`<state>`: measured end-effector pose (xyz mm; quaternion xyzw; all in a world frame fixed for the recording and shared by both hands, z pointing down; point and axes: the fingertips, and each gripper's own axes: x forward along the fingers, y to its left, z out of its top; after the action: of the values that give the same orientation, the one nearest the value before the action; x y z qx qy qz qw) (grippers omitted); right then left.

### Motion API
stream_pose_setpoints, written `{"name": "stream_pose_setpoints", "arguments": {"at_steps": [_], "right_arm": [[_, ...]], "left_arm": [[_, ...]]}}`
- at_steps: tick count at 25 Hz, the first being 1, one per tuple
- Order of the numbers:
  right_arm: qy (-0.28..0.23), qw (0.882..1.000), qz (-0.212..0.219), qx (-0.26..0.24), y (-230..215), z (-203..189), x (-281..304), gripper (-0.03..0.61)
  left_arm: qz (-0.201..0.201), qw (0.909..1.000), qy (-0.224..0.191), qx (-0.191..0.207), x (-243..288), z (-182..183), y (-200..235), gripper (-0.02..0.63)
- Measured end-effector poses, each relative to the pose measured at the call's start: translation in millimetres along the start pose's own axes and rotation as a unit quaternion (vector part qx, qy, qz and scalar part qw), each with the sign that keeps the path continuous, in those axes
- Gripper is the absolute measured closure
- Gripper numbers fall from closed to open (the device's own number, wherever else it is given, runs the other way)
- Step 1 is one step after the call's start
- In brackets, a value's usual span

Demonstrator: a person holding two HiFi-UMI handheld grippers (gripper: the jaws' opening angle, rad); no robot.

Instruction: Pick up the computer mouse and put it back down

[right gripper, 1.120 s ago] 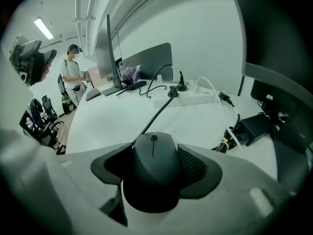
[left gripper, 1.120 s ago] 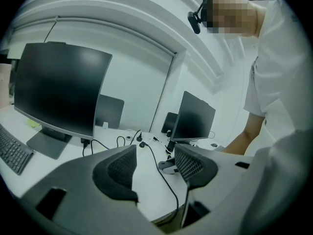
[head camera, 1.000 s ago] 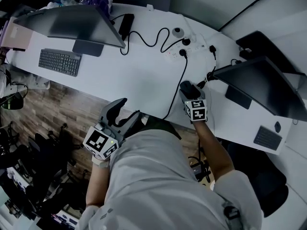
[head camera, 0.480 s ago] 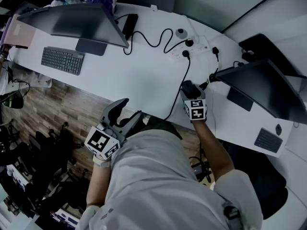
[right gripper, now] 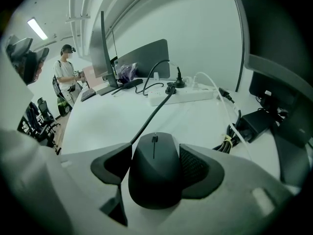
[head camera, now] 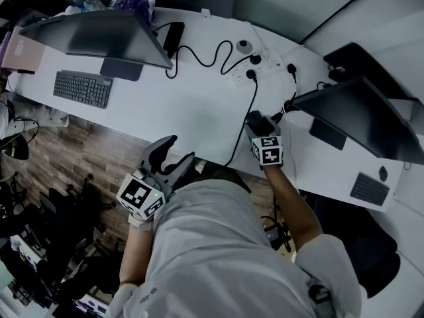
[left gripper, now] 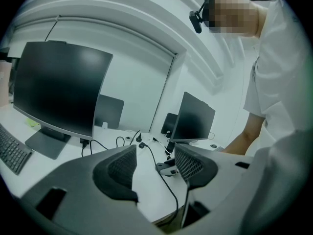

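Observation:
A black computer mouse (right gripper: 153,175) sits between the two pads of my right gripper (right gripper: 155,161), and both pads press against its sides. In the head view the mouse (head camera: 255,120) shows just ahead of the right gripper's marker cube (head camera: 267,150), over the white desk (head camera: 199,111) near its front edge. Whether the mouse rests on the desk or hangs just above it I cannot tell. My left gripper (head camera: 169,159) is held off the desk in front of the person's torso. Its jaws (left gripper: 155,166) stand open and hold nothing.
A black cable (head camera: 247,108) runs from the desk's front edge to a white power strip (head camera: 260,67). A monitor (head camera: 361,114) with a keyboard (head camera: 364,189) stands at the right, and another monitor (head camera: 99,37) with a keyboard (head camera: 82,88) at the left. Bundled cables (right gripper: 230,136) lie beside the mouse.
Hardly anything: the right gripper stays closed on the mouse and has drifted slightly left in the view. The left gripper has kept its place.

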<state>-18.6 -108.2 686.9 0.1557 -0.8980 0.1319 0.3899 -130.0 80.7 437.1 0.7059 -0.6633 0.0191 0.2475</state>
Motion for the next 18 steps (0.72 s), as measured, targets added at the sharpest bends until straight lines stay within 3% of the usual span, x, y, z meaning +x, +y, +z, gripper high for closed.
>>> {"name": "stream_pose_setpoints", "arguments": {"at_steps": [8,18], "right_arm": [[-0.025,1.0,-0.003,0.018,0.5,14.5,-21.3,0.293],[-0.087,0.995,-0.027,0.036,1.7,48.9,-76.5,0.293]], "left_arm": [[-0.025,0.9997,-0.005,0.003,10.9,5.5,-0.6,0.39],[-0.085,0.9961,-0.009,0.023,33.1,19.7,-5.9,0.391]]}}
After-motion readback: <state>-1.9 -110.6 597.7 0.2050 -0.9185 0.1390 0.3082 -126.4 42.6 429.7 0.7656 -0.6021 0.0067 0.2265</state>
